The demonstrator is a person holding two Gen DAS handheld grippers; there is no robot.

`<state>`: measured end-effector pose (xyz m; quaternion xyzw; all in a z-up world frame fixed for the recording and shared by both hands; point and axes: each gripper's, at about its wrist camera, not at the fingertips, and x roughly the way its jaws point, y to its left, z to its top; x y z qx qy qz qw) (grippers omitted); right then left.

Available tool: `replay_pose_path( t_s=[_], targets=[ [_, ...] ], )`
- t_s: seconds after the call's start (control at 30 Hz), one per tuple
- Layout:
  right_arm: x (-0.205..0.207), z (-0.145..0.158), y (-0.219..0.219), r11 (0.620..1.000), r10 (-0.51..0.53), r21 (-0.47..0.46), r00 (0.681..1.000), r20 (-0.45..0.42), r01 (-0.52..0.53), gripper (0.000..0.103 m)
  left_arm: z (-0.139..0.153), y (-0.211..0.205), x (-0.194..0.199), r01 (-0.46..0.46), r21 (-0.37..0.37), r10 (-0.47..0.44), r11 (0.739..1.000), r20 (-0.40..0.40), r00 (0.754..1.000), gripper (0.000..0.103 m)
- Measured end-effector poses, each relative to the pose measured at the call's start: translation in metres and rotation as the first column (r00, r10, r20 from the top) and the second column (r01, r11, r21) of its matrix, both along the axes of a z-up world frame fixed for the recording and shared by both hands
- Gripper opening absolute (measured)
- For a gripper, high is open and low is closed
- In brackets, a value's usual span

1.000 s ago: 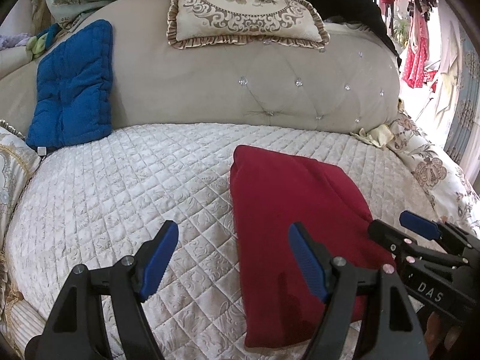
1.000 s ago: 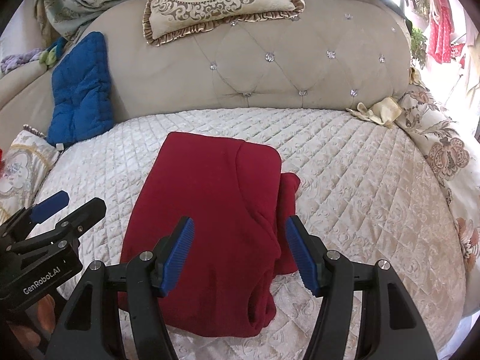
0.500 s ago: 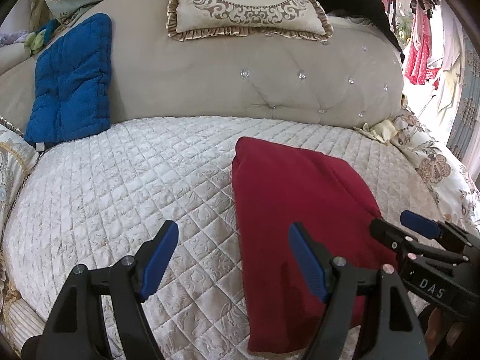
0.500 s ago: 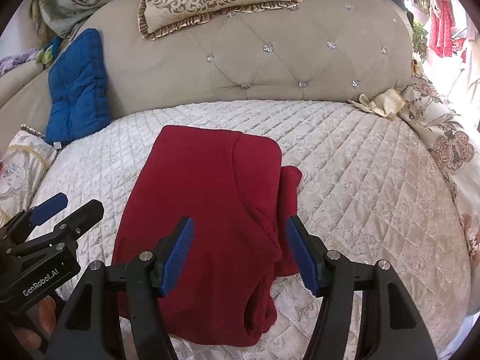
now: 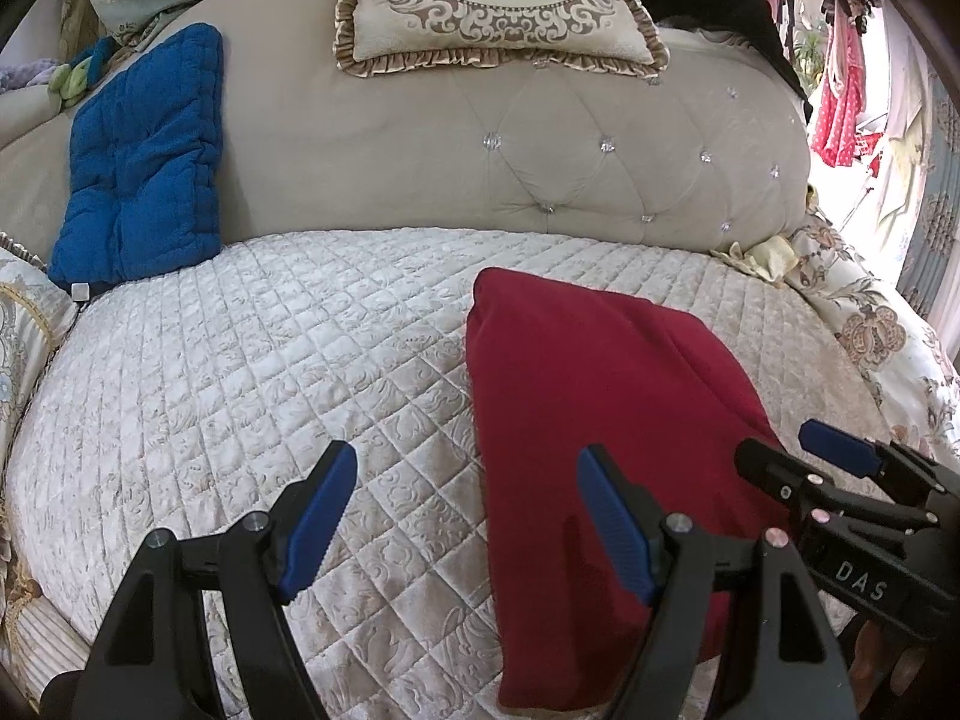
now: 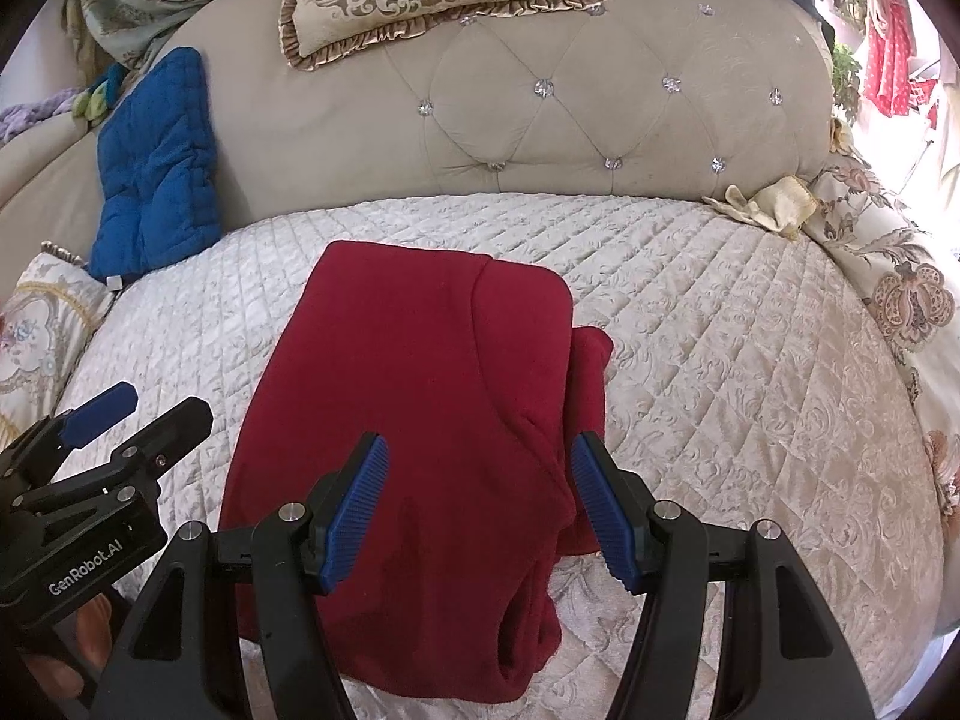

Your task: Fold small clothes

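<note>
A dark red garment (image 6: 414,420) lies folded lengthwise on the quilted cream bed cover (image 6: 750,360); it also shows in the left wrist view (image 5: 588,408). A folded sleeve edge sticks out on its right side. My right gripper (image 6: 474,504) is open and empty, hovering over the garment's near end. My left gripper (image 5: 462,522) is open and empty, above the cover at the garment's left edge. Each gripper shows at the edge of the other's view: the right one (image 5: 810,474) and the left one (image 6: 138,420).
A tufted beige headboard (image 6: 600,120) curves behind the bed. A blue quilted cushion (image 6: 156,168) leans at the back left. A patterned frilled pillow (image 5: 498,6) sits on top of the headboard. A floral pillow (image 6: 900,276) and a pale cloth (image 6: 768,204) lie at the right.
Both grippers have drawn slightly back and up from the garment; the garment lies still and both stay open.
</note>
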<state>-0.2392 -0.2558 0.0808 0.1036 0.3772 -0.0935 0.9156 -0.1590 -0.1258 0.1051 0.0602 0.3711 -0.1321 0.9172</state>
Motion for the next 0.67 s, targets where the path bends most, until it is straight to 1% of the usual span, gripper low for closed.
replay_pose_path(
  t_s=[0.47,0.67],
  targets=[
    [-0.0013,0.0014,-0.0004,1.0,-0.004,0.0,1.0,0.0,0.004,0.043,0.0009,-0.0015,-0.0017,0.002,0.005,-0.002,1.0,0.007,1.0,0.079],
    [-0.0015,0.0037,0.0004,1.0,-0.003,-0.003,1.0,0.005,0.003,0.043,0.0027,-0.0027,-0.0048,0.016,-0.003,-0.015,1.0,0.038,0.999,0.079]
  ],
)
